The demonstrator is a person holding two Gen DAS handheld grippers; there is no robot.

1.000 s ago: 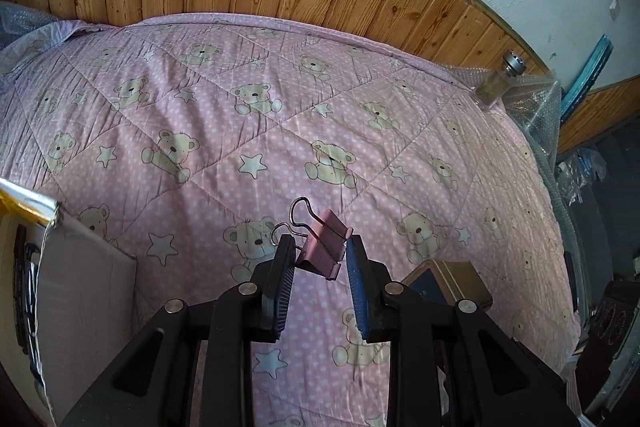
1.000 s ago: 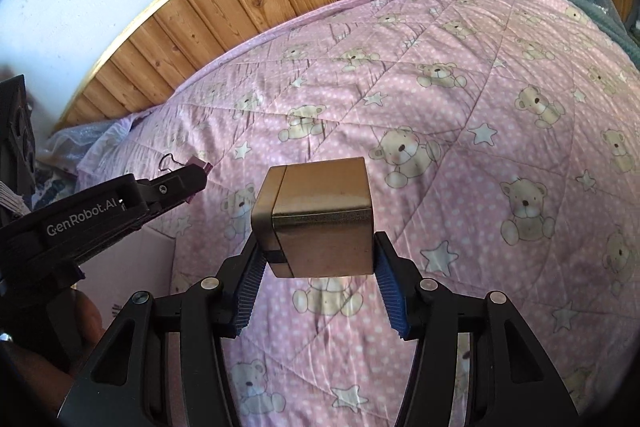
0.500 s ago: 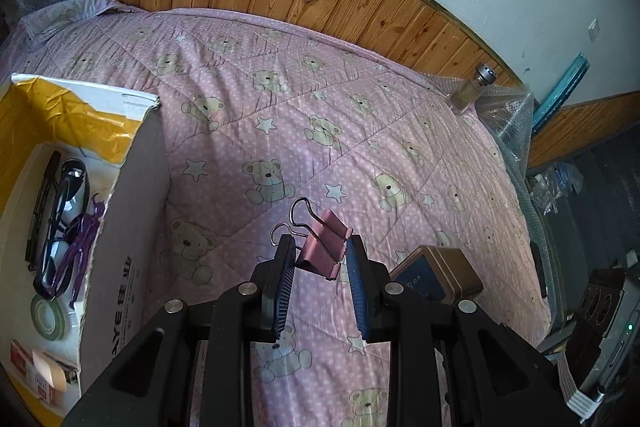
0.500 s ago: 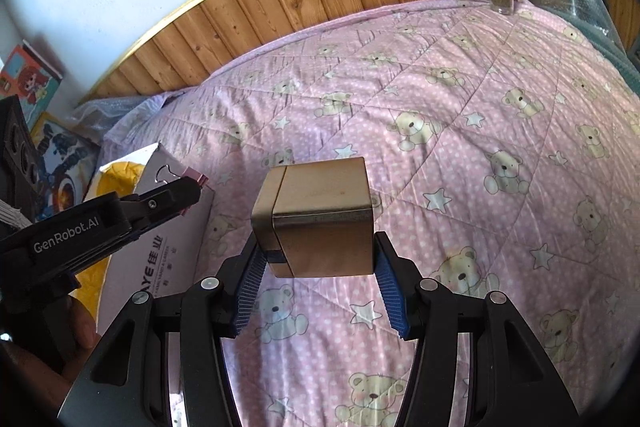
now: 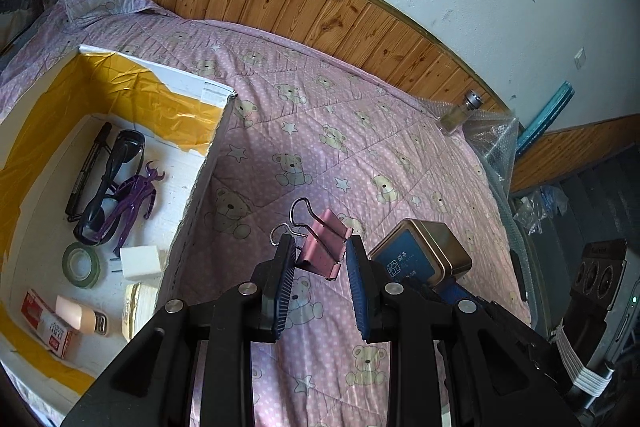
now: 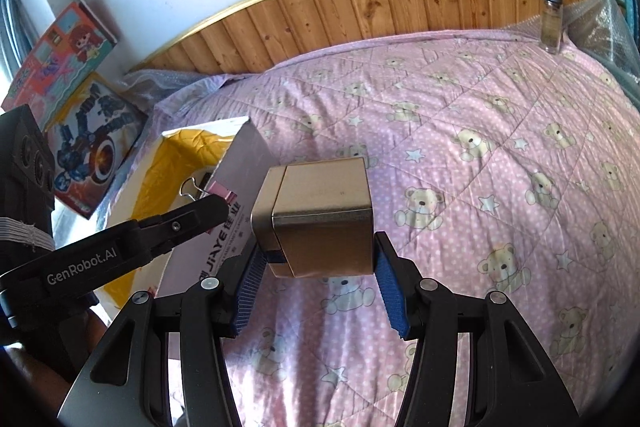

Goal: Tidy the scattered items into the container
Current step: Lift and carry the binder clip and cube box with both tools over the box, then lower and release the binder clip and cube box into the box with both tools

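My left gripper [image 5: 320, 259] is shut on a pink binder clip [image 5: 324, 247], held in the air just right of the white cardboard box [image 5: 218, 95] with yellow tape inside. The box holds sunglasses [image 5: 108, 179], a purple figure [image 5: 134, 195], a tape roll [image 5: 82, 265], a marker and small packets. My right gripper [image 6: 316, 259] is shut on a bronze square tin [image 6: 320, 215], lifted above the pink bear quilt [image 6: 480, 155]. From the right wrist view the left gripper [image 6: 216, 207] with the clip [image 6: 218, 191] hangs over the box's near wall [image 6: 240, 163]. The tin [image 5: 420, 255] shows right of the left fingers.
A glass bottle with a metal cap [image 6: 552, 23] stands at the quilt's far right corner beside bubble wrap [image 6: 604, 31]. Wood panelling [image 5: 300, 7] backs the bed. Toy boxes [image 6: 76, 107] lean at the far left. Dark equipment [image 5: 600, 275] sits off the bed's right side.
Both grippers have swung left toward the box with their loads. The box interior has come into full view on the left, and the clip now sits near the box wall.
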